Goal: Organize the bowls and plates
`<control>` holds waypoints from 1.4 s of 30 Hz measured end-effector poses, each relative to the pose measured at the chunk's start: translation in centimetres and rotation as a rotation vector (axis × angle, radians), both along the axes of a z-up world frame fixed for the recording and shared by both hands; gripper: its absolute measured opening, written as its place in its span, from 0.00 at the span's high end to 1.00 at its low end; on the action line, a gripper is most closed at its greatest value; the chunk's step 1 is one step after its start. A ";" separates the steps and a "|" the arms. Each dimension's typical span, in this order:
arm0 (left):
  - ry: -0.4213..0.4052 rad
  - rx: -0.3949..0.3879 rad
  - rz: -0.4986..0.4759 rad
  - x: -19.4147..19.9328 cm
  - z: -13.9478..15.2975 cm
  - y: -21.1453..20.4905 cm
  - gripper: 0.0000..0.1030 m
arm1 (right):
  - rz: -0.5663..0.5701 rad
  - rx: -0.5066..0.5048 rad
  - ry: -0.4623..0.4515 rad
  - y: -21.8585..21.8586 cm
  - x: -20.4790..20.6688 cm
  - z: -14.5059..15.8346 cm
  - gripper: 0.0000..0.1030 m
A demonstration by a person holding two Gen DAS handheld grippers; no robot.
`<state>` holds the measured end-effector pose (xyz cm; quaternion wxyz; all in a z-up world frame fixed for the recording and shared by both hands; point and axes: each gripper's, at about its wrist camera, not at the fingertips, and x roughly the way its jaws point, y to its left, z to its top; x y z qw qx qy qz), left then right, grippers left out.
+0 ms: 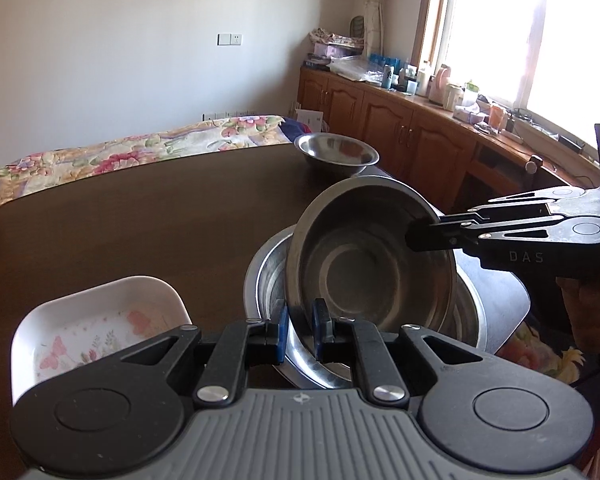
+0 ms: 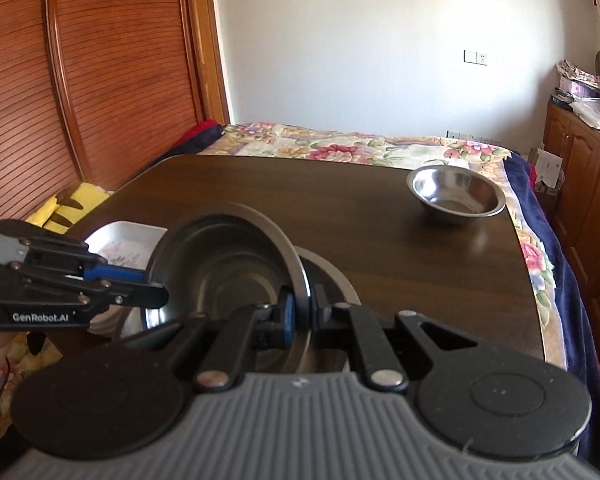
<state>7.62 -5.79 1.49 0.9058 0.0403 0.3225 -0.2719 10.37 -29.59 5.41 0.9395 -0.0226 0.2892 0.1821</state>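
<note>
A steel bowl (image 1: 364,268) (image 2: 228,264) hangs tilted on edge, its inside facing the left wrist camera. My left gripper (image 1: 302,330) (image 2: 152,286) is shut on its near rim. My right gripper (image 1: 416,236) (image 2: 304,310) is shut on the opposite rim. Directly below, a larger steel bowl (image 1: 268,272) (image 2: 332,276) rests on the dark wooden table (image 1: 140,220) (image 2: 340,200), and the tilted bowl's lower edge sits inside it. A white square dish (image 1: 96,320) (image 2: 128,244) with a floral print lies left of the bowls. Another steel bowl (image 1: 336,152) (image 2: 456,196) stands upright near the table's far right corner.
A bed with a floral cover (image 1: 140,148) (image 2: 340,144) runs behind the table. Wooden cabinets (image 1: 400,128) with bottles and clutter line the window wall on the right. A slatted wooden door (image 2: 100,80) is on the left.
</note>
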 end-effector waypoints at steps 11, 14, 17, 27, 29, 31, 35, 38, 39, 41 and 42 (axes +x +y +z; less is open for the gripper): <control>0.007 0.021 0.000 0.4 -0.6 -0.3 0.87 | 0.003 -0.022 0.010 0.1 0.0 -1.4 0.90; 0.008 0.023 0.003 0.5 -0.8 -0.3 0.87 | 0.002 -0.045 0.003 0.3 0.0 -1.6 0.90; 0.005 0.021 0.008 0.5 -0.9 -0.4 0.87 | 0.004 -0.063 -0.003 0.6 -0.1 -1.6 0.90; 0.006 -0.013 0.028 0.5 -1.0 0.1 0.87 | 0.003 -0.095 0.005 0.8 0.4 -1.9 0.89; 0.000 -0.024 0.036 0.4 -1.0 0.5 0.87 | 0.005 -0.102 0.010 1.0 0.5 -1.9 0.89; -0.007 -0.037 0.046 0.2 -0.8 0.8 0.87 | 0.010 -0.115 0.013 1.2 0.5 -2.0 0.89; -0.025 -0.053 0.059 -0.3 -0.4 1.5 0.87 | 0.018 -0.129 0.023 1.6 0.5 -2.1 0.88; -0.027 -0.051 0.061 -0.4 -0.3 1.5 0.87 | 0.018 -0.137 0.026 1.9 0.6 -2.3 0.87; -0.025 -0.053 0.061 -0.4 -0.3 1.5 0.87 | 0.019 -0.138 0.028 2.0 0.7 -2.4 0.87; -0.026 -0.054 0.062 -0.5 -0.3 1.4 0.87 | 0.020 -0.142 0.029 2.1 0.7 -2.4 0.87; -0.029 -0.052 0.062 -0.6 -0.3 1.4 0.87 | 0.020 -0.144 0.028 2.1 0.7 -2.4 0.87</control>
